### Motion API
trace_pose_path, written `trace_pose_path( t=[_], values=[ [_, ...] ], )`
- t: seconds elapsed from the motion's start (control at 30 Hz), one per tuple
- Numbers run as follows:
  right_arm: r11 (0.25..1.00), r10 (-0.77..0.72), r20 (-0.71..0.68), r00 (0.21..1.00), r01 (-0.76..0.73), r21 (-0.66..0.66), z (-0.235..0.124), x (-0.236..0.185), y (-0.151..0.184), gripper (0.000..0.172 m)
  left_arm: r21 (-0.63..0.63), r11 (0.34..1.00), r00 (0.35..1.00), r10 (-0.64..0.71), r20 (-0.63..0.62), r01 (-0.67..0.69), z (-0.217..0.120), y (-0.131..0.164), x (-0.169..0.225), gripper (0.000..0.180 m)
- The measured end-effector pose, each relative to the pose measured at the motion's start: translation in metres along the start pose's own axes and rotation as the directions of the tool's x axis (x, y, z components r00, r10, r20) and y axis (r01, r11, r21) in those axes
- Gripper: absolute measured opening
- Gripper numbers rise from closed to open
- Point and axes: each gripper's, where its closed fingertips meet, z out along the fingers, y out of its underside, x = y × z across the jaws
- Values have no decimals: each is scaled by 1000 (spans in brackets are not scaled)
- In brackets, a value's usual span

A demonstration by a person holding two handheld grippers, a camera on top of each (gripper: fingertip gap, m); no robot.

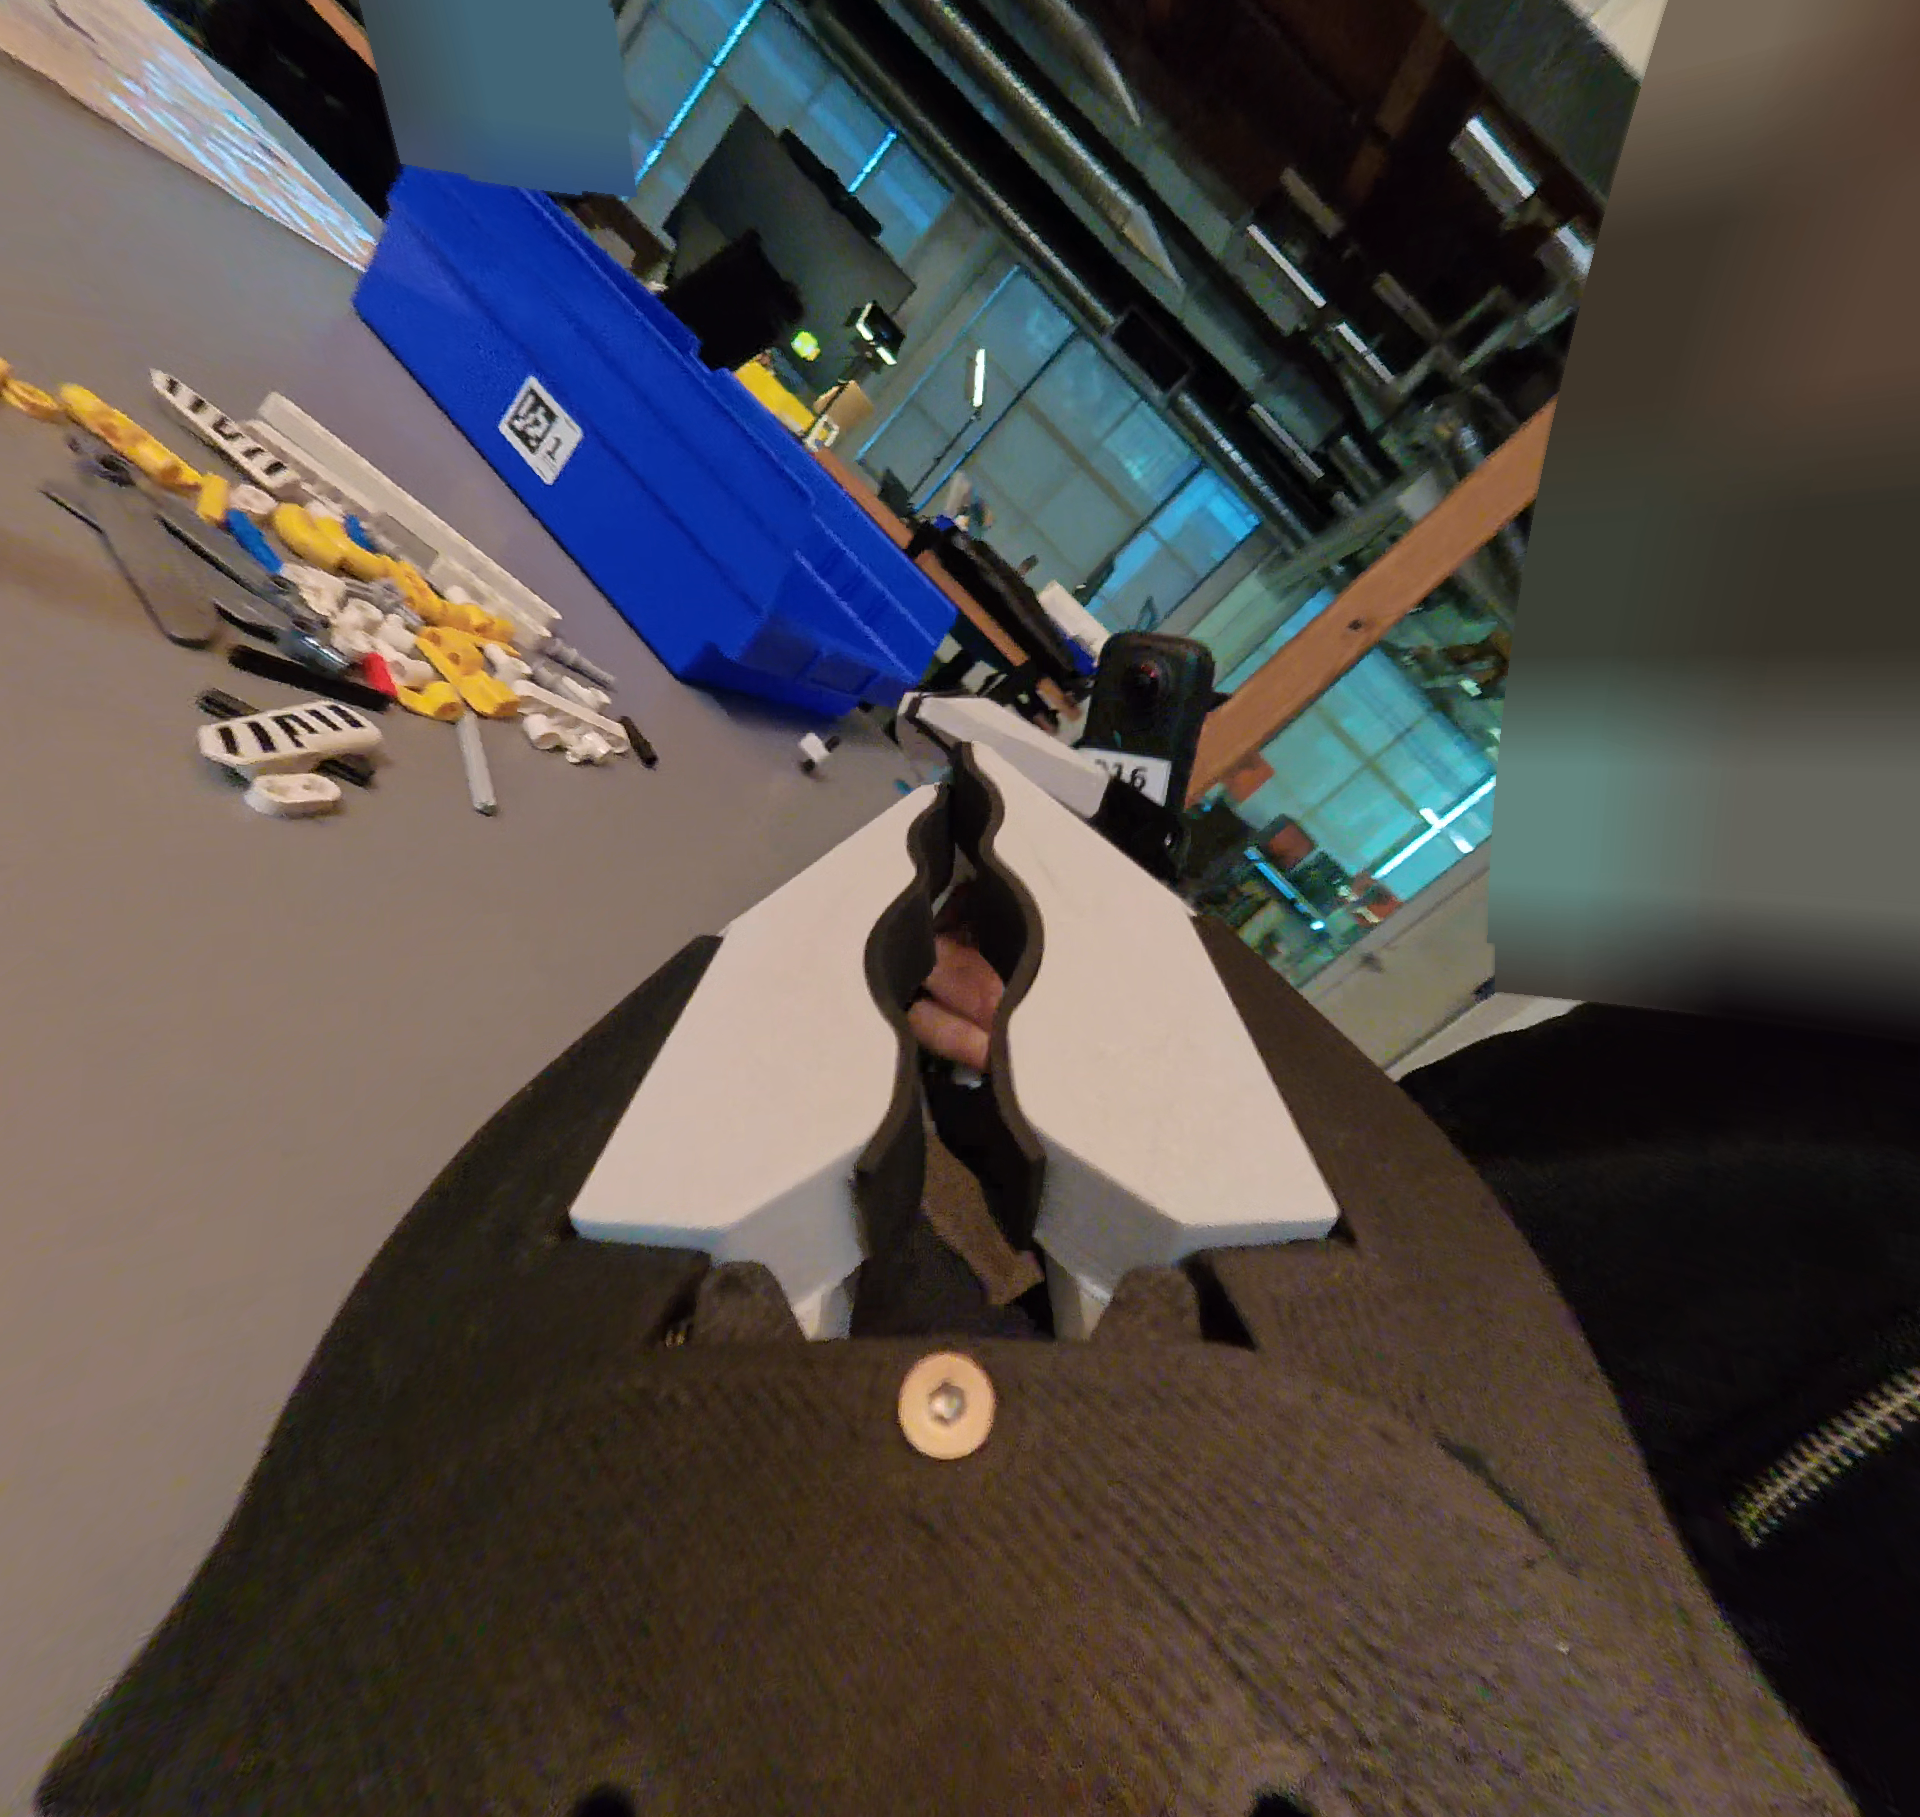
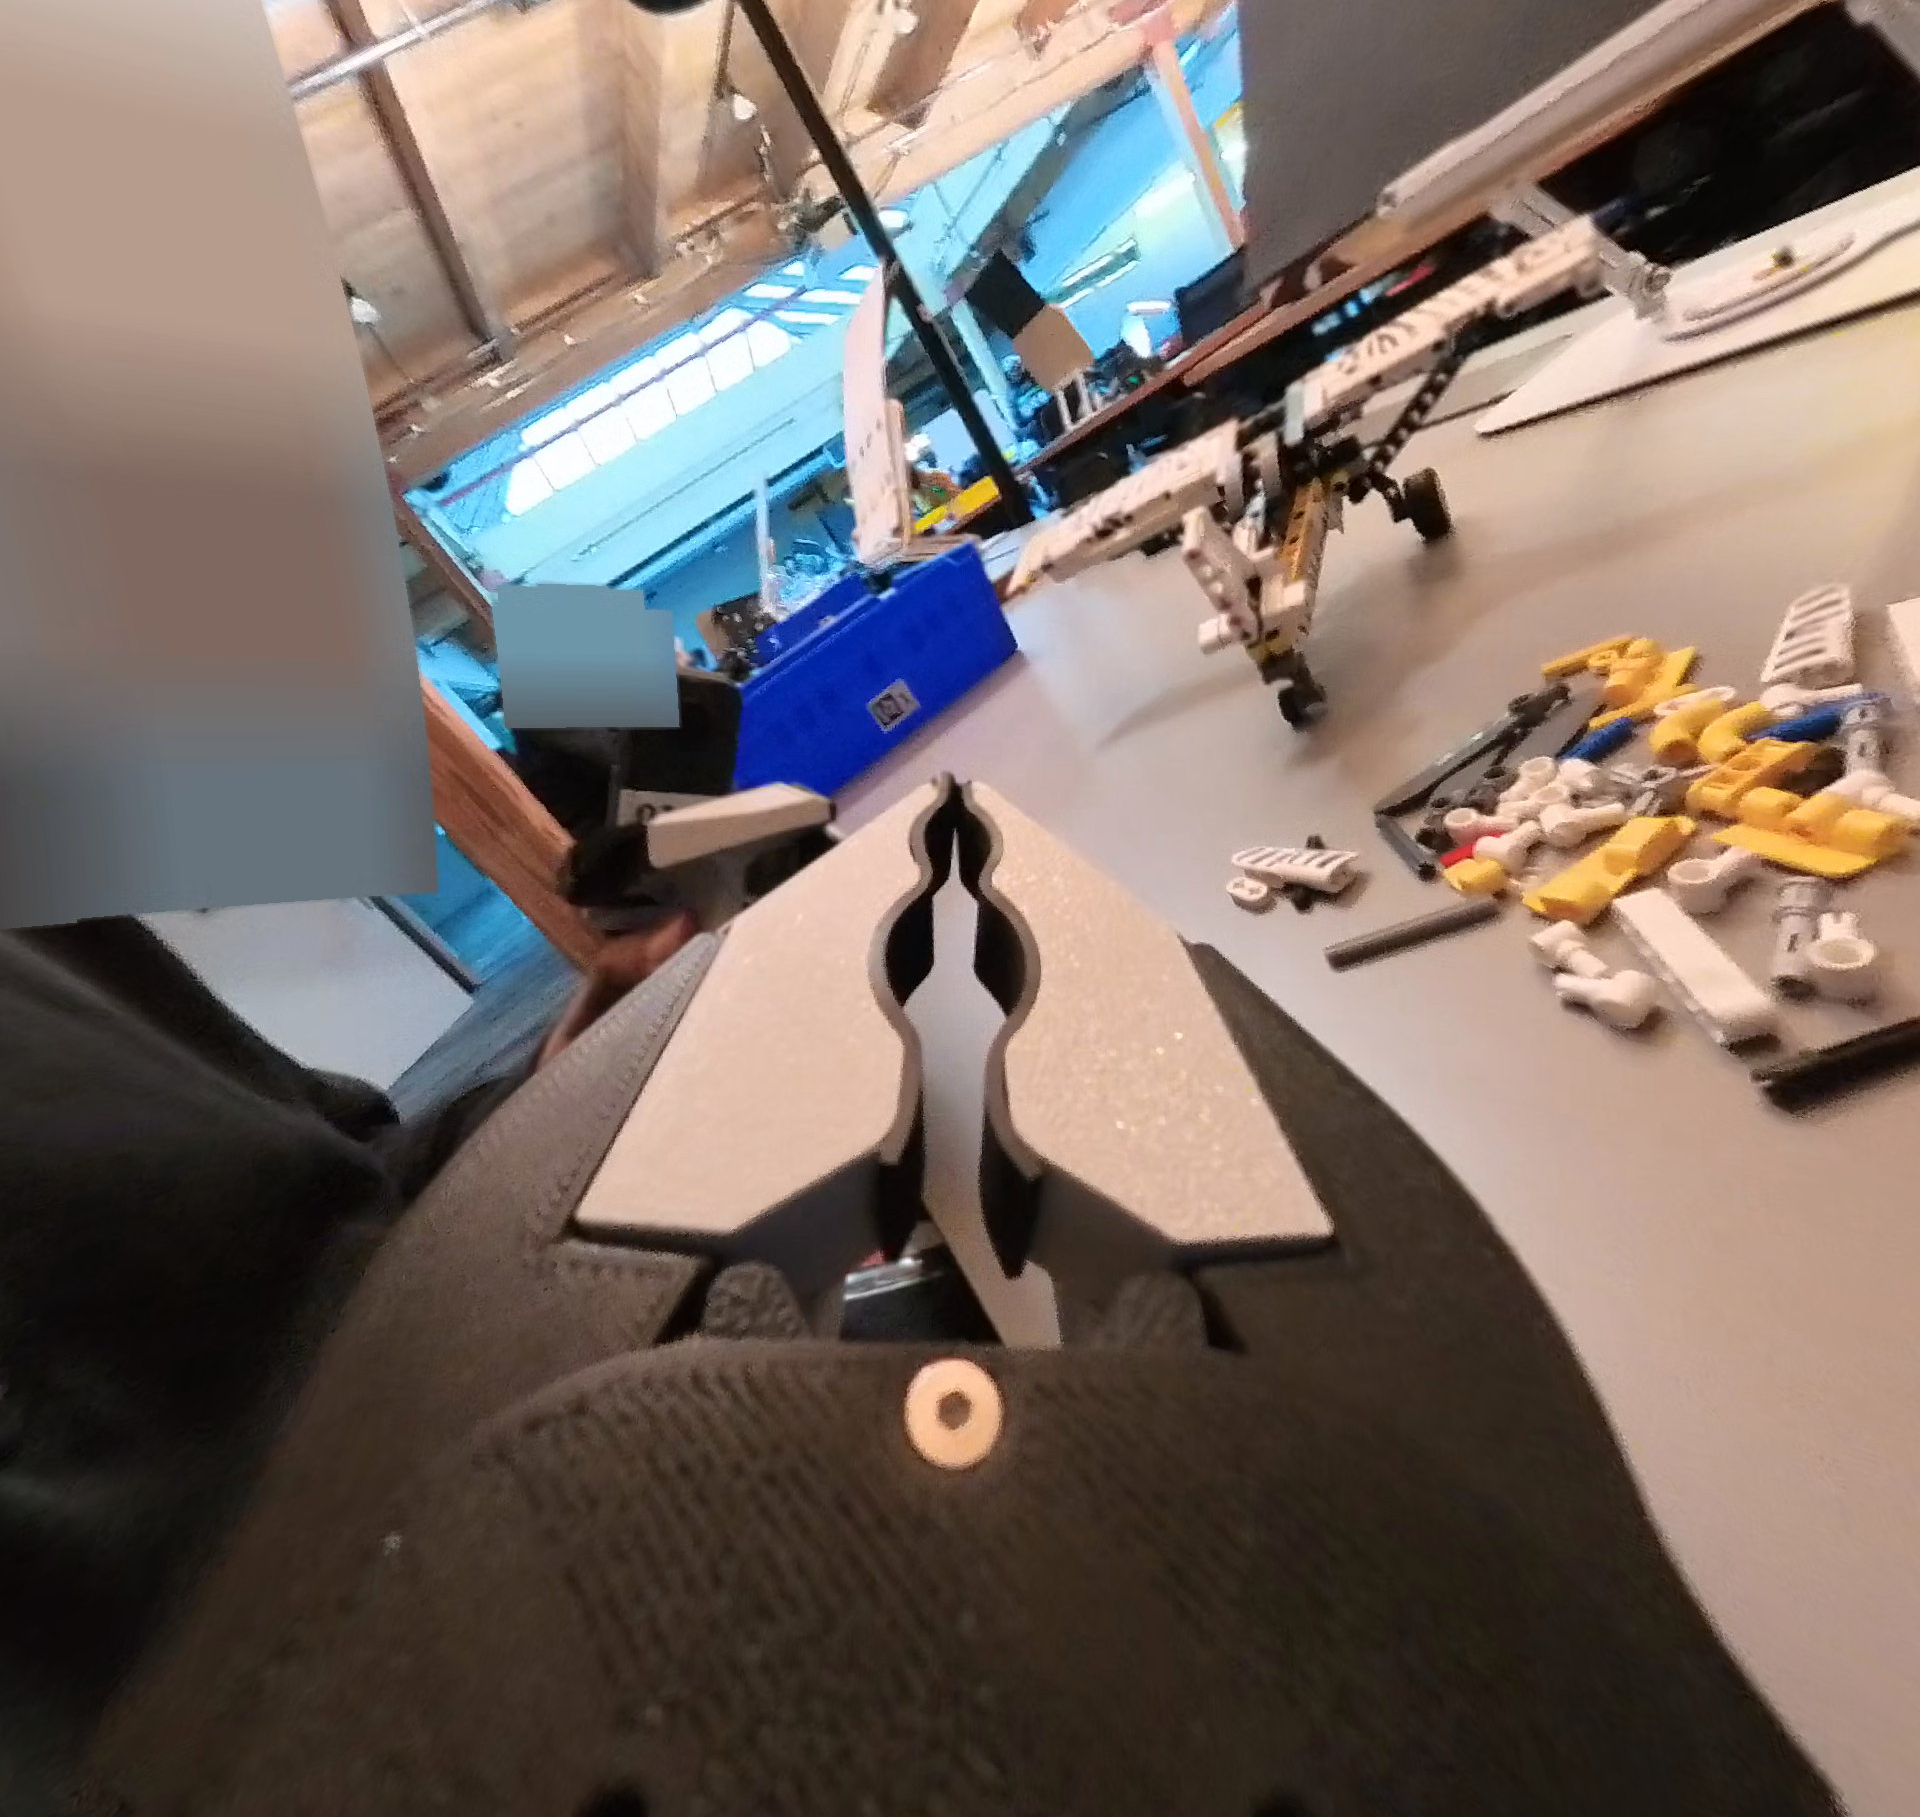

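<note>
My left gripper [image 1: 961, 775] is shut, its wavy black pads meeting at the tips with nothing between them. It hangs above the grey table [image 1: 312, 988]. My right gripper [image 2: 948, 793] is also shut with nothing between its tips. The two grippers point toward each other, tips close together: the right one shows in the left wrist view [image 1: 920, 718], the left one in the right wrist view [image 2: 821, 811]. A pile of yellow, white and black toy building parts [image 1: 343, 604] lies on the table, and also shows in the right wrist view [image 2: 1683, 832].
A blue bin [image 1: 644, 458] stands behind the pile, also visible in the right wrist view [image 2: 873, 687]. A partly built white and black model [image 2: 1278, 510] stands on wheels. A loose black axle [image 2: 1413, 933] and a white slatted panel [image 1: 286, 728] lie apart. A person's dark jacket [image 1: 1714, 1248] is close. Some 4 cm of space lies between my two pairs of fingers.
</note>
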Motion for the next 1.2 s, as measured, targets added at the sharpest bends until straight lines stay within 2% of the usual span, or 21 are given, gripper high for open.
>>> trace_pose_path(
  t=[0.07,0.13,0.23,0.3,0.4,0.5,0.57,0.6,0.67,0.73,0.8,0.97,1.13,1.2],
  values=[
    [1000,-4,45,999,3,27,-9,-6,-13,0,-13,1000,1000,28,15,-27,-1,2,-1,0],
    [998,-53,26,998,52,41,-14,-6,-20,0,-15,999,999,31,25,-30,0,3,-3,0],
    [984,-175,-108,979,172,-38,-20,11,-18,3,-15,1000,1000,-2,8,2,0,6,-4,0],
    [965,-263,-243,934,247,-92,-38,35,-27,6,-9,1000,1000,-18,1,18,0,5,-4,0],
    [949,-311,-487,816,289,-123,-90,82,-53,14,-9,1000,1000,-2,15,2,-2,5,-5,0],
    [951,-310,-738,599,200,-238,-167,140,-60,29,-12,1000,1000,9,15,-9,-1,7,-4,0],
    [955,-295,-848,441,111,-274,-218,171,-59,37,-18,1000,1000,10,13,-10,0,8,-3,0],
    [961,-274,-871,408,85,-263,-233,180,-58,37,-21,1000,1000,10,13,-10,0,9,-3,0],
    [976,-212,-880,424,55,-209,-243,190,-59,33,-26,1000,1000,10,12,-9,2,10,-3,0],
    [981,-190,-878,439,39,-192,-243,196,-62,36,-30,1000,1000,9,8,-8,3,11,-2,0],
    [964,-243,-876,417,4,-266,-242,201,-59,30,-35,999,1000,8,3,-8,5,13,-1,0],
    [884,-439,-840,320,-16,-468,-239,208,-52,29,-46,999,1000,16,2,-16,7,15,1,0],
    [852,-493,-806,328,-4,-523,-233,209,-51,23,-58,998,1000,9,-4,-10,8,17,5,0],
    [855,-487,-801,347,3,-519,-233,208,-51,7,-57,998,1000,10,-5,-11,8,17,8,0]
  ],
)
